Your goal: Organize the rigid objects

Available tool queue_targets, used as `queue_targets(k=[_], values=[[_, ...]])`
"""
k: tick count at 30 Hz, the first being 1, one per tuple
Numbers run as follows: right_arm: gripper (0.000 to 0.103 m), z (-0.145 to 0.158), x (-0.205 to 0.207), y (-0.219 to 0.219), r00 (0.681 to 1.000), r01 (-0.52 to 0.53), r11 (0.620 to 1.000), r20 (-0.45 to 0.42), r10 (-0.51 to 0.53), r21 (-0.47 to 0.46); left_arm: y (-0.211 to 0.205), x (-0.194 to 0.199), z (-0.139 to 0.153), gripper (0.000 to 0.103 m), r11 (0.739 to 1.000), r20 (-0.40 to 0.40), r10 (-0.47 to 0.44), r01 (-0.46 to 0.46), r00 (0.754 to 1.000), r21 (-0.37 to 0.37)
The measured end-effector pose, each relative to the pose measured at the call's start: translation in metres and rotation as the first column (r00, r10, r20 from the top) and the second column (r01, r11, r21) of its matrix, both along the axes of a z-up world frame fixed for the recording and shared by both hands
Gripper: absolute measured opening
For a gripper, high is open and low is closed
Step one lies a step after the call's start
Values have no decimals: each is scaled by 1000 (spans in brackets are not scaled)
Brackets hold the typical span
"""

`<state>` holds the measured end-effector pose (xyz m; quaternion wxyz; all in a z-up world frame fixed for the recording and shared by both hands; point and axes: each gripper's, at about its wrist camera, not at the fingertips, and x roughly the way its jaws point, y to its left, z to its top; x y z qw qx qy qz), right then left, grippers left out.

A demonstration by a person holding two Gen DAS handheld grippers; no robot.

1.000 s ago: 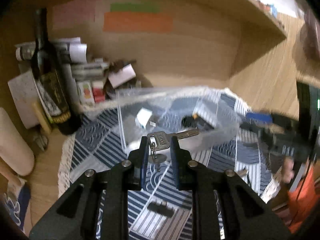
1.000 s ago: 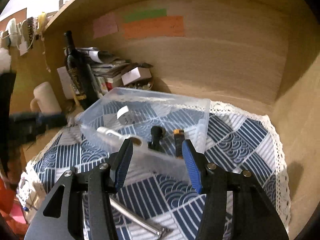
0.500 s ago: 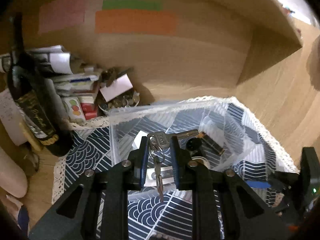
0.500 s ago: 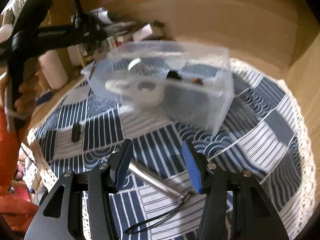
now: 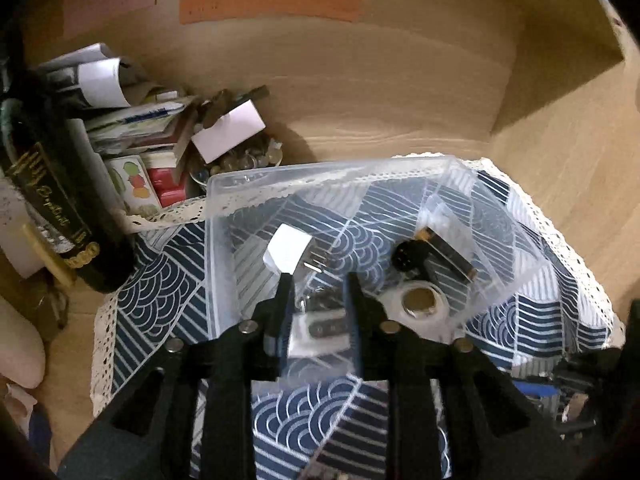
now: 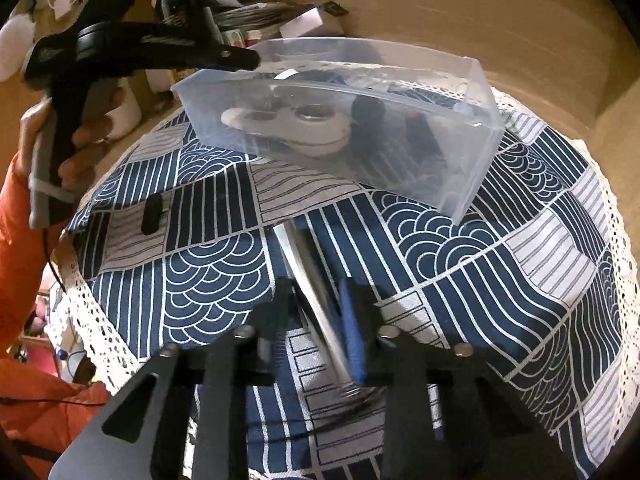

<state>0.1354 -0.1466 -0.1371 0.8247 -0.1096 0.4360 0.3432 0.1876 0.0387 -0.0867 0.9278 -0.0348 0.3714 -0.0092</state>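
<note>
A clear plastic bin (image 5: 224, 240) stands on the blue patterned cloth (image 5: 160, 300); it also shows in the right wrist view (image 6: 472, 176). Inside lie a white charger (image 5: 288, 250), a white round part (image 5: 418, 302), a black cylinder (image 5: 408, 258), a dark stick (image 5: 450, 252) and the key bunch (image 5: 320, 304). My left gripper (image 5: 318, 284) is open over the bin, above the keys. My right gripper (image 6: 316, 292) is around a silver metal rod (image 6: 308, 276) lying on the cloth (image 6: 480, 280); its jaws are blurred and close to the rod.
A dark wine bottle (image 5: 44, 184) and a heap of papers and boxes (image 5: 152, 140) stand at the back left by the wooden wall. A small black object (image 6: 152, 208) lies on the cloth at the left. The person's hand holds the left gripper (image 6: 160, 50).
My left gripper moved over the bin, opened and let the keys drop inside. My right gripper dropped down to the cloth and came around the silver rod.
</note>
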Motion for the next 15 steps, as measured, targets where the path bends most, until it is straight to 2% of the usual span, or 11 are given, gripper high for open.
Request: queue_targets(k=[1, 3, 5, 7, 15], values=[[14, 0, 0, -1, 1000, 7, 1000, 1, -7, 1, 0, -7, 1, 40, 1000, 8, 1, -1, 1000, 4], [14, 0, 0, -2, 1000, 20, 1000, 3, -20, 10, 0, -22, 3, 48, 1000, 25, 5, -5, 1000, 11], [14, 0, -2, -4, 999, 38, 999, 9, -38, 18, 1, -38, 4, 50, 1000, 32, 9, -10, 999, 18], [14, 1, -6, -6, 998, 55, 998, 8, -55, 31, 4, -54, 2, 58, 1000, 27, 15, -15, 1000, 10], [14, 13, -16, -18, 994, 99, 992, 46, -103, 82, 6, -91, -36, 66, 1000, -86, 21, -22, 996, -20]])
